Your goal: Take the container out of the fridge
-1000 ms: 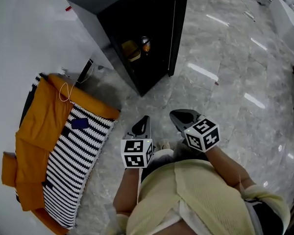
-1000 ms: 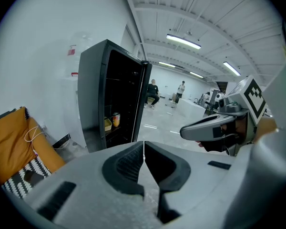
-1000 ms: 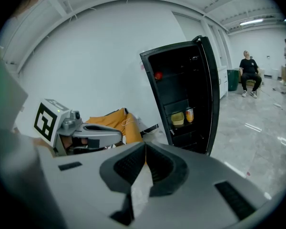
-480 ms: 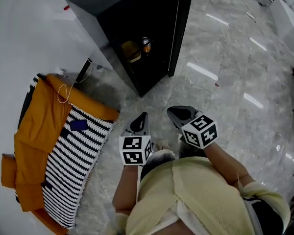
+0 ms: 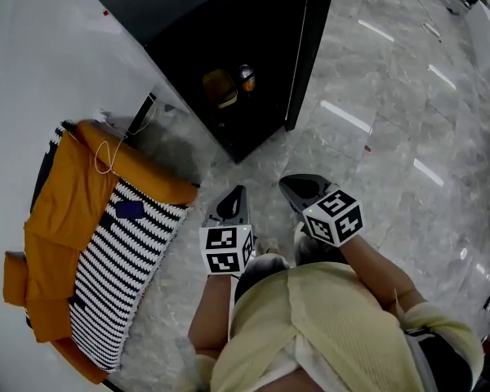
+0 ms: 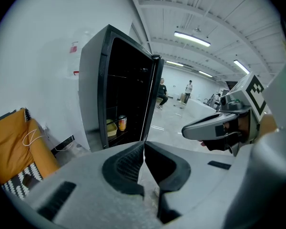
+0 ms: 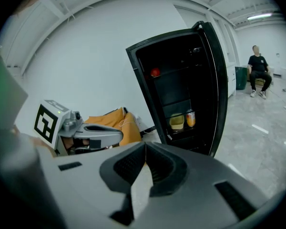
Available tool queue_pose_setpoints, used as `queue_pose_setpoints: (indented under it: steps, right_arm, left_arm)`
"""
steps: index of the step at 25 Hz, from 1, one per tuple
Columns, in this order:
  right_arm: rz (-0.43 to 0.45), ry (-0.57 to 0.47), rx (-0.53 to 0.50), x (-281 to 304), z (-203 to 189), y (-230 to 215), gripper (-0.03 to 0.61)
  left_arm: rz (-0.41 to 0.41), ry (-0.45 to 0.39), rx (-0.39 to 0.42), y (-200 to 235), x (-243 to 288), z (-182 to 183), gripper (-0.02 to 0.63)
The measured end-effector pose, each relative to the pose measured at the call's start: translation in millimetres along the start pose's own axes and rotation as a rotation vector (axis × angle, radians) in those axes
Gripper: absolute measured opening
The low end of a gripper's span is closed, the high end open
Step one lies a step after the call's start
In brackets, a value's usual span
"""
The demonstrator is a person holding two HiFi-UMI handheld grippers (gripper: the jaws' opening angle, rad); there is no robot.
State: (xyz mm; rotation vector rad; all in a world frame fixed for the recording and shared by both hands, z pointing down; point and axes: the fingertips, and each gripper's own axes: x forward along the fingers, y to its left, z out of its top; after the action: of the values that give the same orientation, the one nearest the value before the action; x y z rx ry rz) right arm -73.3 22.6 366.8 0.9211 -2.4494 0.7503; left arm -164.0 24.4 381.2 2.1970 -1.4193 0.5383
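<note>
A black fridge (image 5: 198, 24) stands on the floor ahead with its door (image 5: 310, 51) swung open. On a low shelf inside sit a yellow container (image 5: 219, 86) and a can (image 5: 246, 77) beside it. The right gripper view shows the container (image 7: 177, 122) and the can (image 7: 190, 118) too. My left gripper (image 5: 238, 193) and right gripper (image 5: 291, 188) hover side by side over the floor, well short of the fridge. Both are shut with nothing between the jaws, as the left gripper (image 6: 144, 144) and the right gripper (image 7: 145, 146) show in their own views.
An orange jacket over a black-and-white striped cloth (image 5: 106, 251) lies on the floor at the left, against the white wall. A small red item (image 7: 155, 72) sits on an upper fridge shelf. A person (image 7: 258, 70) sits far off on the grey marble floor (image 5: 376, 137).
Both grippers have moved a little forward toward the open fridge, and the fridge looms slightly larger in the head view. Both jaws stay shut.
</note>
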Motion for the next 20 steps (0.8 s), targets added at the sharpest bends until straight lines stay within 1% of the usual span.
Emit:
queue_pose_setpoints:
  steps: [6, 14, 20]
  right_arm:
    - [0.033, 0.010, 0.000, 7, 11, -36, 0.029]
    - [0.066, 0.026, 0.010, 12, 22, -87, 0.029]
    - [0.080, 0.042, 0.020, 22, 29, -125, 0.029]
  left_arm:
    - [0.023, 0.025, -0.005, -7, 38, 8, 0.028]
    - [0.048, 0.047, 0.034, -16, 89, 28, 0.028]
    - [0.063, 0.076, 0.044, -21, 124, 30, 0.028]
